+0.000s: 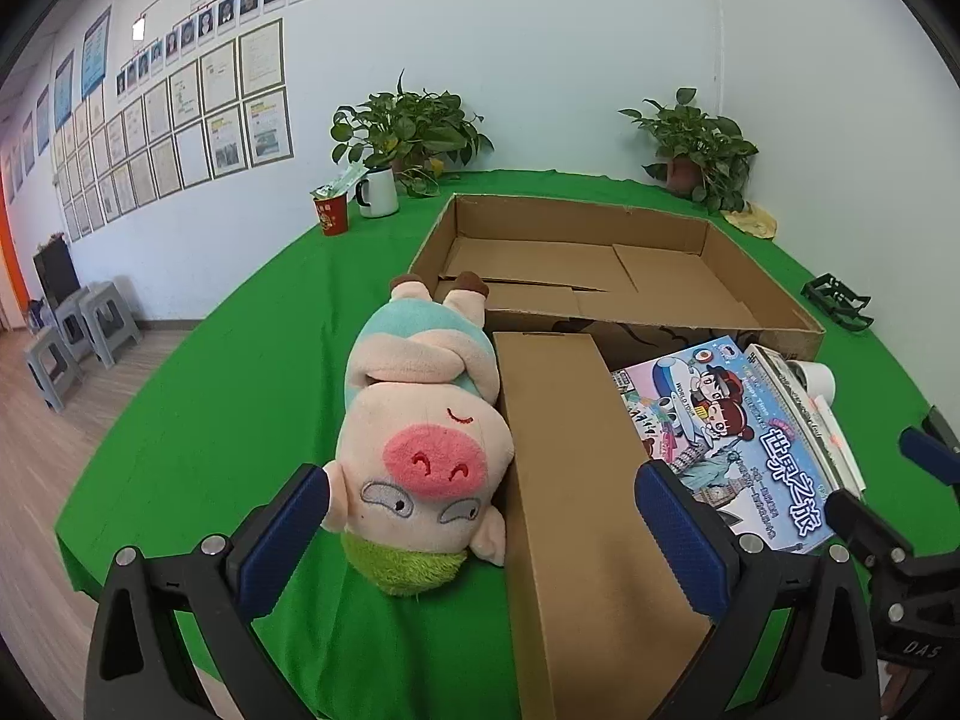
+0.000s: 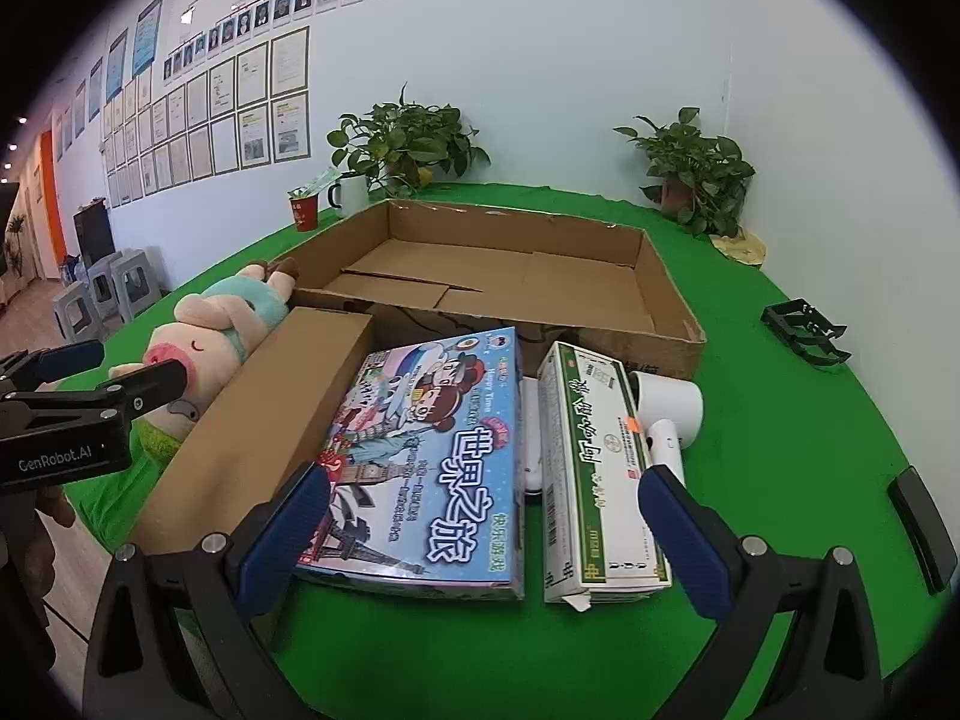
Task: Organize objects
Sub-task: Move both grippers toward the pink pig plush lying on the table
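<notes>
A pink pig plush point(image 1: 420, 444) lies on the green table beside a long closed cardboard box point(image 1: 576, 510); both also show in the right wrist view: the plush point(image 2: 204, 348), the box point(image 2: 264, 414). My left gripper point(image 1: 480, 528) is open, its fingers astride the plush head and the box. A blue game box point(image 2: 432, 456), a white-green box point(image 2: 594, 468) and a white hair dryer point(image 2: 666, 414) lie in front of an open shallow carton point(image 2: 672, 324). My right gripper point(image 2: 486, 534) is open and empty, just short of the game box and the white-green box.
Two potted plants point(image 2: 408, 144) point(image 2: 690, 174), a white mug point(image 2: 351, 192) and a red cup point(image 2: 303, 210) stand at the table's back. A black frame point(image 2: 804, 330) lies at the right. Grey stools point(image 1: 78, 330) stand on the floor at left.
</notes>
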A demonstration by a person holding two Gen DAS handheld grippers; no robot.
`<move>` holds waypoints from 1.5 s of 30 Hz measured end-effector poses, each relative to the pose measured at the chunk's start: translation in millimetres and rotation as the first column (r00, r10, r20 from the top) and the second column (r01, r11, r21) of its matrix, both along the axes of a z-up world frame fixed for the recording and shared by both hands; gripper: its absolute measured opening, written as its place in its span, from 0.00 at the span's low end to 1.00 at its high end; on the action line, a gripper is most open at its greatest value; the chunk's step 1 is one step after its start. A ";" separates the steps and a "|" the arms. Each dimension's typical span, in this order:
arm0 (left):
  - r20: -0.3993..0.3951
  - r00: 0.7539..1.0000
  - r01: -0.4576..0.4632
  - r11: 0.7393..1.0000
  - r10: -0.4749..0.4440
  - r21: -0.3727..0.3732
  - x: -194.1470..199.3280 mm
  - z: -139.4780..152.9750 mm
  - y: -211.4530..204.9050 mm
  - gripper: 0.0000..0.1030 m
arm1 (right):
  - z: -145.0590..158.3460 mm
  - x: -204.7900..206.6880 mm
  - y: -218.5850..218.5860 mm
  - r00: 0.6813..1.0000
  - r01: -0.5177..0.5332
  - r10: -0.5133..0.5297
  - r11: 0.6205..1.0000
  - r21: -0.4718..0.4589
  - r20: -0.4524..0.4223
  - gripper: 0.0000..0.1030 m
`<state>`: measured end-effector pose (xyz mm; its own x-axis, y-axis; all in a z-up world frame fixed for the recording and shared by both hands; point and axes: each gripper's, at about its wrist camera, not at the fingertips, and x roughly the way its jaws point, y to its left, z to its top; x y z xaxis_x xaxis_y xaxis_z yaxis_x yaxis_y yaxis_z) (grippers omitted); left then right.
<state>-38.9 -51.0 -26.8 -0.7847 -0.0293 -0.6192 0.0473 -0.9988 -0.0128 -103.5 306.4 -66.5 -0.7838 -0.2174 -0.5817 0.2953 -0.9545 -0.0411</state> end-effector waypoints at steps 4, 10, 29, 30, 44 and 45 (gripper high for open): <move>-0.026 1.000 0.007 1.000 -0.007 0.018 2.8 5.1 -3.2 0.99 | 0.8 2.0 -7.3 1.000 -0.015 0.015 1.000 -0.014 -0.002 0.99; -0.026 0.999 -0.022 1.000 0.022 0.001 0.4 8.1 -7.6 0.99 | -1.8 -7.3 -2.7 0.999 -0.012 0.016 0.997 -0.077 0.045 0.99; 0.047 0.999 0.012 0.999 -0.014 0.044 -33.4 -2.4 -57.5 0.98 | 0.9 -25.1 -39.7 0.984 -0.112 0.134 0.976 -0.185 0.114 0.99; 0.057 0.998 0.015 0.998 -0.018 0.055 -36.2 -5.0 -61.2 0.98 | 1.0 -26.6 -42.5 0.982 -0.120 0.145 0.974 -0.191 0.123 0.99; 0.133 0.978 0.138 0.974 -0.163 0.178 -56.8 -41.3 -68.1 0.61 | 9.7 -54.4 -83.1 0.933 -0.199 0.273 0.935 -0.294 0.234 0.99; 0.132 0.977 0.141 0.972 -0.168 0.191 -56.0 -41.3 -70.5 0.60 | 10.0 -56.5 -87.2 0.928 -0.204 0.282 0.931 -0.302 0.243 0.99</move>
